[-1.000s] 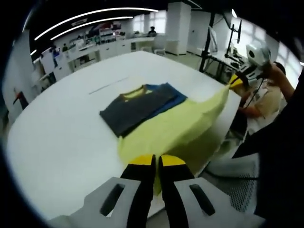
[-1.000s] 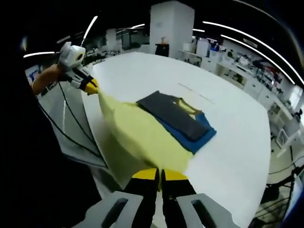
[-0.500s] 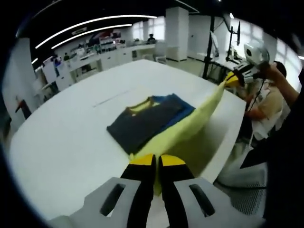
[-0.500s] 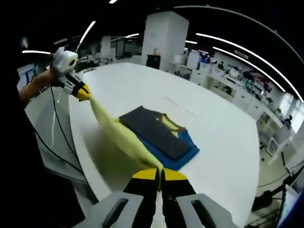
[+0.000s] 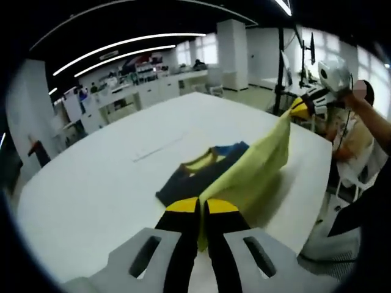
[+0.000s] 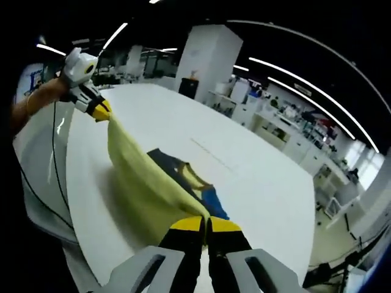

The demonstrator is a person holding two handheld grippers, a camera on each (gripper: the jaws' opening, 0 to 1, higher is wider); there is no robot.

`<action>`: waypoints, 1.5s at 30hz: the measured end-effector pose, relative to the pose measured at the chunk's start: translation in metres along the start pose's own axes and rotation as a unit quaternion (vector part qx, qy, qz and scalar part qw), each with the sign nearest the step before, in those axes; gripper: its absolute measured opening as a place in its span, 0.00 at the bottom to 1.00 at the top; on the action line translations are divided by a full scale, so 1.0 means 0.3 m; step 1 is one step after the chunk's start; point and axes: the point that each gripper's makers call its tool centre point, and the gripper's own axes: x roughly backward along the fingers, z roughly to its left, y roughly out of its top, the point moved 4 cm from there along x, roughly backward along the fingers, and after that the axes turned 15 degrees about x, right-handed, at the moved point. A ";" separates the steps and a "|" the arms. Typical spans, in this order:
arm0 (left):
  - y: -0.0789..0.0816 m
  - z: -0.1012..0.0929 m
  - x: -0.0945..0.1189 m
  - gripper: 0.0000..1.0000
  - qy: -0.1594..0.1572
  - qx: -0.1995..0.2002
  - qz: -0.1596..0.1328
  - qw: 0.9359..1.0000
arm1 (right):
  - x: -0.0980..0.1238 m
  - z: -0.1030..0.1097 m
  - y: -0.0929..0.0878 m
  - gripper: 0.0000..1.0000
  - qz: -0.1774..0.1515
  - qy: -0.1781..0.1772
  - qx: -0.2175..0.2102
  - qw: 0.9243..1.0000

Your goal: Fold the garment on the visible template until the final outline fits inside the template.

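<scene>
Long ceiling light strips run over an open workroom with white pillars and workbenches at the back, and a big white desk [image 5: 91, 183] takes up the middle of both views.

On the desk lies a folded garment [image 5: 198, 174] in dark grey and blue with a yellow neckline; in the right gripper view it [image 6: 183, 174] is partly hidden behind the cloth raised in front of it. A thin dark line [image 5: 160, 148] is marked on the desk beyond it.

A yellow cloth [image 5: 253, 174] hangs stretched in the air between the two claws, above the near part of the desk, its lower edge sagging toward the folded garment.

The left claw [image 5: 201, 207] has its yellow-tipped jaws pressed together on one corner of the yellow cloth. The right claw [image 6: 204, 224] is likewise closed tight on the other corner.

The left gripper view shows the right claw [image 5: 300, 107] coming in from the right, held up by a person's arm [image 5: 372, 122], with someone seated behind it. The right gripper view shows the left claw [image 6: 96, 110] at upper left, pinching the cloth, with a cable [image 6: 52, 177] trailing down from it.

No containers stand on the desk.
</scene>
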 end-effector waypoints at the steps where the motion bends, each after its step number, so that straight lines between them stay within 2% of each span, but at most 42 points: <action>1: 0.015 0.012 -0.012 0.01 0.002 -0.001 -0.005 1.000 | -0.004 -0.004 0.000 0.00 0.000 -0.001 -0.002 1.000; 3: 0.042 0.027 -0.034 0.01 0.004 -0.018 -0.019 1.000 | -0.024 -0.028 0.004 0.00 -0.003 -0.011 -0.005 1.000; 6: 0.056 0.039 -0.062 0.00 0.006 -0.029 -0.017 0.999 | -0.053 -0.059 0.005 0.00 -0.005 -0.020 -0.011 1.000; 13: 0.117 0.090 -0.155 0.00 0.002 -0.026 -0.039 0.999 | -0.147 -0.125 -0.018 0.00 0.007 -0.043 -0.014 0.999; 20: 0.142 0.147 -0.271 0.00 0.014 -0.030 -0.035 0.999 | -0.255 -0.173 -0.042 0.00 0.018 -0.065 -0.017 0.998; 21: 0.143 0.150 -0.278 0.00 0.014 -0.030 -0.036 0.999 | -0.269 -0.178 -0.047 0.00 0.021 -0.067 -0.020 0.997; 22: 0.145 0.159 -0.299 0.00 0.016 -0.030 -0.037 0.999 | -0.286 -0.177 -0.054 0.00 0.022 -0.064 -0.050 0.996; 24: 0.134 0.179 -0.331 0.00 0.026 -0.024 -0.022 0.999 | -0.318 -0.194 -0.062 0.00 0.025 -0.069 -0.046 0.996; 31: 0.121 0.235 -0.443 0.01 0.020 -0.023 -0.027 0.999 | -0.441 -0.207 -0.119 0.00 0.059 -0.075 -0.043 0.994; 35: 0.099 0.280 -0.524 0.01 0.018 -0.021 -0.017 0.999 | -0.513 -0.210 -0.155 0.00 0.071 -0.068 -0.052 0.994; 38: 0.058 0.305 -0.581 0.01 0.021 -0.025 0.004 0.999 | -0.557 -0.203 -0.184 0.00 0.078 -0.058 -0.074 0.993; 41: 0.018 0.327 -0.629 0.01 0.022 -0.015 0.023 0.999 | -0.607 -0.191 -0.210 0.00 0.087 -0.051 -0.073 0.992; 43: -0.017 0.339 -0.652 0.01 0.022 0.008 0.047 0.999 | -0.636 -0.180 -0.227 0.00 0.091 -0.043 -0.066 0.993; 45: -0.028 0.354 -0.681 0.01 0.020 0.014 0.046 0.999 | -0.662 -0.173 -0.249 0.00 0.097 -0.037 -0.076 0.992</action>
